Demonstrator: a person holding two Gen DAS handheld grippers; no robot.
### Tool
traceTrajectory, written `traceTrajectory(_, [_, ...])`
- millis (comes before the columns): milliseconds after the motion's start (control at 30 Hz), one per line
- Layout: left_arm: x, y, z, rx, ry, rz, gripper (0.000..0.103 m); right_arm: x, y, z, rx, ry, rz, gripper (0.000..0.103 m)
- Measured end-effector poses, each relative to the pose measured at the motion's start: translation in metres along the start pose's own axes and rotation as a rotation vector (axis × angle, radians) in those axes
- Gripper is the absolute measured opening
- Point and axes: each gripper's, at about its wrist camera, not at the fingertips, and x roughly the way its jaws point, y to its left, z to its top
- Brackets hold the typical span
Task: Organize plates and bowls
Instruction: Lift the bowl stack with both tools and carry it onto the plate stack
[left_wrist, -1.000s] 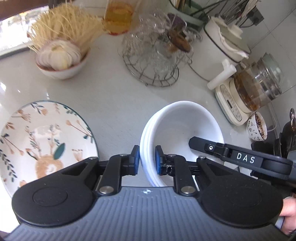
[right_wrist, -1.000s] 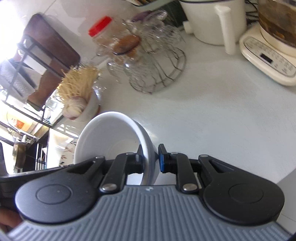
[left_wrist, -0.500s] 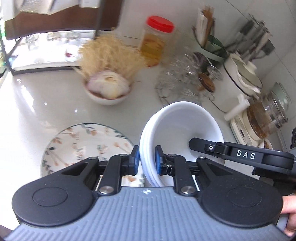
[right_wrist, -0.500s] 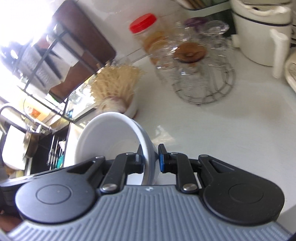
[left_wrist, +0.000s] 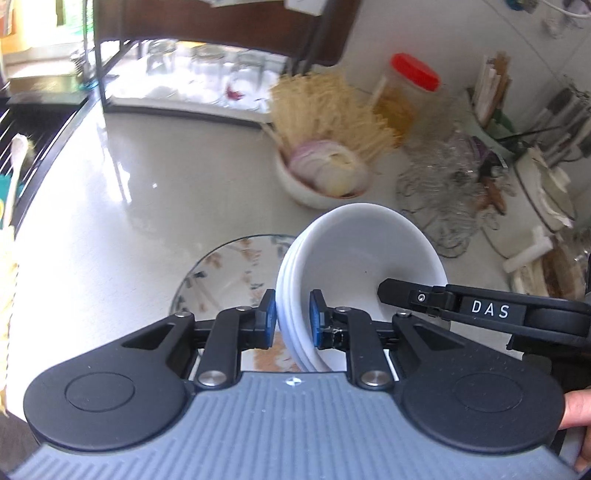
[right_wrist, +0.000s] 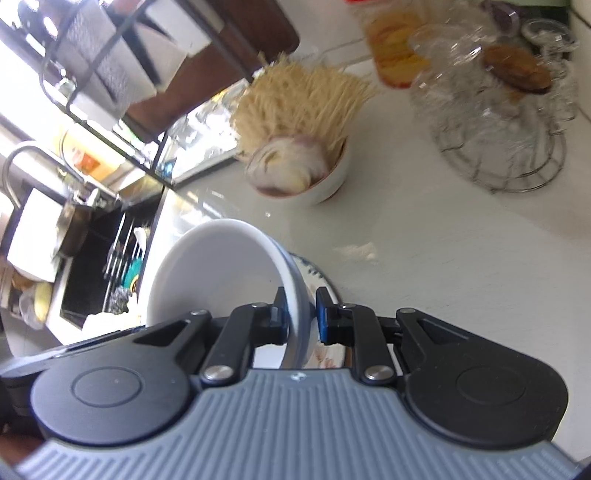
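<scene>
Your left gripper (left_wrist: 293, 320) is clamped on the rim of the stacked white bowls (left_wrist: 360, 254), which extend toward 1 o'clock from its fingertips. Your right gripper (right_wrist: 300, 314) pinches the opposite rim, the stack (right_wrist: 218, 266) spreading toward 11 o'clock. Beneath lies the floral plate (left_wrist: 229, 269) on the surface (left_wrist: 122, 221). Farther, at 12 o'clock, sits a bowl of noodles and onion (left_wrist: 325, 173).

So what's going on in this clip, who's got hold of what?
A person holds a stack of white bowls between two handheld grippers: the left gripper clamps the stack's left rim, the right gripper the opposite rim. The stack hangs over a floral plate lying on the white counter, not yet set down. A bowl of noodles and onion sits behind.
</scene>
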Motion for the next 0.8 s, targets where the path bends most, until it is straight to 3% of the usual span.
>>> traceTrajectory(367, [0.02, 0.033, -0.016, -0.077, 0.047, 0.035, 0.02, 0.037, 0.014, -0.011, -0.063, 0.093, -0.03, 0.019])
traceTrajectory(800, [0.035, 0.035, -0.013, -0.093, 0.054, 0.061, 0.02, 0.051, 0.016, -0.014, -0.098, 0.089, -0.039, 0.02])
